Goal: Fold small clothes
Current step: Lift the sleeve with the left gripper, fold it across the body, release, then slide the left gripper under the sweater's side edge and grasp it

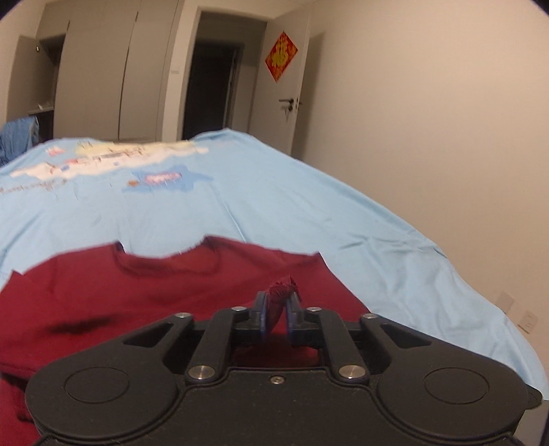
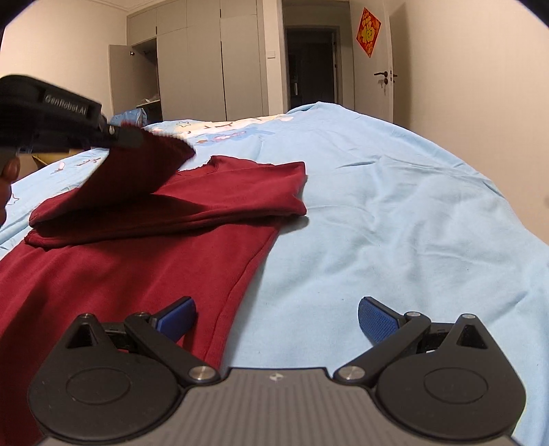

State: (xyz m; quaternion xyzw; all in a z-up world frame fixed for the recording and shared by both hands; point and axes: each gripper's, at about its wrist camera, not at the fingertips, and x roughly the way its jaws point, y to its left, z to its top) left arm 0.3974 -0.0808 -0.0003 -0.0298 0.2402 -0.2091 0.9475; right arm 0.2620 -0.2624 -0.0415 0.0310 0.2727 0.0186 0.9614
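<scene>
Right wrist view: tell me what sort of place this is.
Most likely a bedroom in a home. A bed under a light blue printed sheet fills the view, built-in wardrobes line the far wall, and a door with a lever handle stands beside a red paper decoration.

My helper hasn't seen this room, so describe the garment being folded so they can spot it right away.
Look at the bed covered by a light blue sheet. On its near left part lies the dark red shirt, partly folded, one flap lifted by the left gripper. It is the only plain red fabric; the sheet is pale blue with cartoon prints.
</scene>
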